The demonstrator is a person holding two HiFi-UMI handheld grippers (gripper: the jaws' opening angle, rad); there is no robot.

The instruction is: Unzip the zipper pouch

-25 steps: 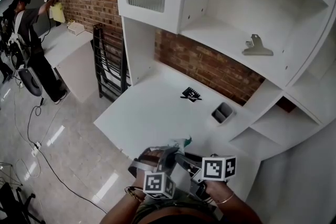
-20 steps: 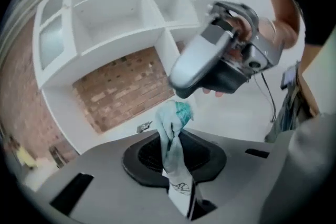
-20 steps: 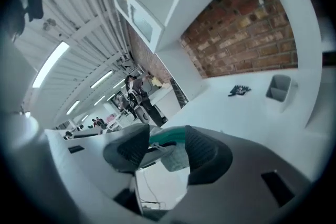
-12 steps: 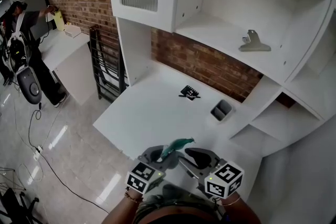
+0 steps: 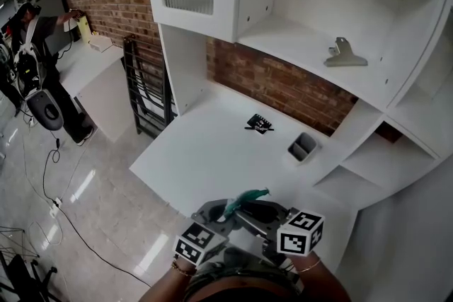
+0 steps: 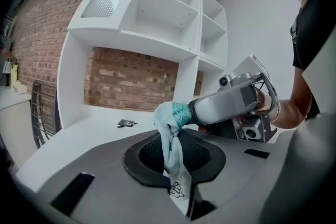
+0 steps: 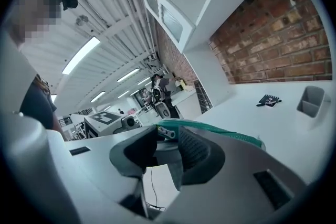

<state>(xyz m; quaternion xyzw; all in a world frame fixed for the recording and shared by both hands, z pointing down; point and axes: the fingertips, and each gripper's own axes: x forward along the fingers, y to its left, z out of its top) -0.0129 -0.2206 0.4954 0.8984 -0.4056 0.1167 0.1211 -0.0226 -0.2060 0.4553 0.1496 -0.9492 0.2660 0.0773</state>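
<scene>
White worktop [image 5: 205, 152], brick wall [image 5: 283, 85] behind.
- Zipper pouch [image 5: 244, 199]: one, pale with a teal zip edge, held in the air over the worktop's near edge between two tools.
- Left tool [image 5: 218, 210]: jaws have just been closing, pinched on the pale fabric.
- Right tool [image 5: 255, 212]: jaws have just been closing, clamped on the teal end by the zip pull [image 7: 167, 134].
- On the worktop: one black item [image 5: 259, 124], one grey tub [image 5: 302, 148].
- On the shelf [image 5: 297, 39]: one metal clip [image 5: 345, 55].
</scene>
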